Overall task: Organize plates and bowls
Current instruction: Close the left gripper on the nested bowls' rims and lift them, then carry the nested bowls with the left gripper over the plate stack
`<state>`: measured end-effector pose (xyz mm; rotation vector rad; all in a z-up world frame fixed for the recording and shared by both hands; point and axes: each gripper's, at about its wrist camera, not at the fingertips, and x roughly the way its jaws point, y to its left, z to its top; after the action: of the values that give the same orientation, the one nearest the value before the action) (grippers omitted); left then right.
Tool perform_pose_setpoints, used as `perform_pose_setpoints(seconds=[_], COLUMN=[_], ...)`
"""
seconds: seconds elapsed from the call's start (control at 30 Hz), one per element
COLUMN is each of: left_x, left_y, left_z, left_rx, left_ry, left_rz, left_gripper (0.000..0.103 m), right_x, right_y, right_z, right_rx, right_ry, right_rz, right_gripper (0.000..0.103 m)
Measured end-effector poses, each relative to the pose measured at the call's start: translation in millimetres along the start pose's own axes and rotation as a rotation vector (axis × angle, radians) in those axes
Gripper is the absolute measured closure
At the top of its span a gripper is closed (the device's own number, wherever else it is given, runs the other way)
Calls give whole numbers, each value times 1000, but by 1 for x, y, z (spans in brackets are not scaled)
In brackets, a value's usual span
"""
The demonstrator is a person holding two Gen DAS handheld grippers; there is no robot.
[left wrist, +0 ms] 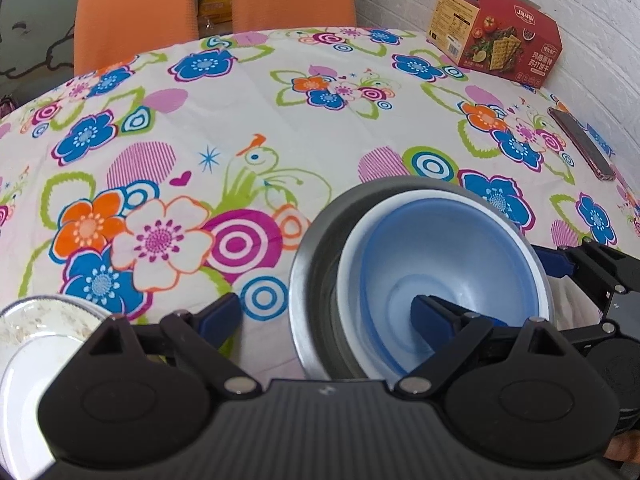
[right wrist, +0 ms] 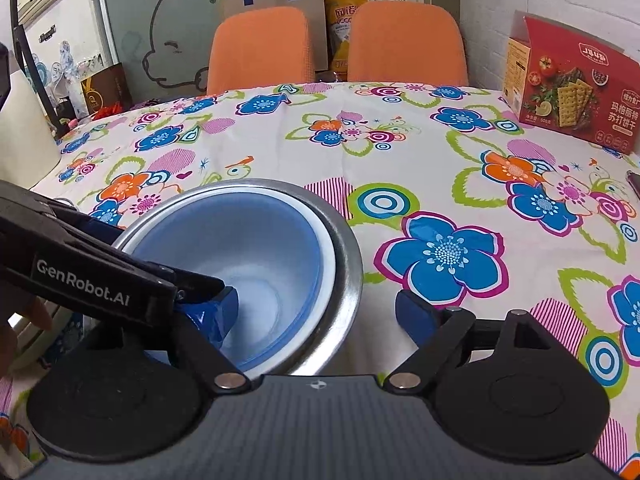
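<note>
A: Surface and room?
B: A table (right wrist: 400,152) under a floral cloth (left wrist: 248,128) is recorded. Two orange chairs (right wrist: 336,44) are set at its far edge; a white wall (left wrist: 580,12) runs along its right side.

A: Open room?
B: The cloth's middle and far part are bare. A red box (right wrist: 572,92) and a phone (left wrist: 582,142) are kept near the wall edge.

A: Task items?
B: A blue bowl (left wrist: 436,272) is nested in a white one inside a steel bowl (left wrist: 316,280), near the front edge. A white plate (left wrist: 36,344) is seen to their left.

A: Grippers?
B: The left gripper (left wrist: 324,312) is spread wide, one finger (left wrist: 432,312) inside the blue bowl, the other outside the steel rim. The right gripper (right wrist: 320,312) is likewise wide across the bowls' right rim.
</note>
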<state>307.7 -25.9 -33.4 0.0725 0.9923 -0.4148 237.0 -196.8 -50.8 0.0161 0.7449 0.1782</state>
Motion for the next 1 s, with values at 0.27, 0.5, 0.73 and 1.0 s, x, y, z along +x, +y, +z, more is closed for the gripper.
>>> perform_pose_setpoints(seconds=[0.27, 0.5, 0.73, 1.0], left_x=[-4, -9, -4, 0], left_y=[1, -7, -5, -12], left_z=[-2, -3, 4, 11], left_rx=[1, -14, -72, -76], left_ry=[-18, -50, -25, -12], left_rz=[19, -1, -67, -100], left_gripper=[25, 62, 71, 71], right_x=[-2, -2, -3, -8], right_y=[1, 20, 14, 4], right_z=[1, 3, 3, 4], right_rx=[-15, -38, 16, 59], right_ry=[1, 12, 16, 9], right_rz=[33, 79, 114, 85], right_gripper=[38, 47, 43, 42])
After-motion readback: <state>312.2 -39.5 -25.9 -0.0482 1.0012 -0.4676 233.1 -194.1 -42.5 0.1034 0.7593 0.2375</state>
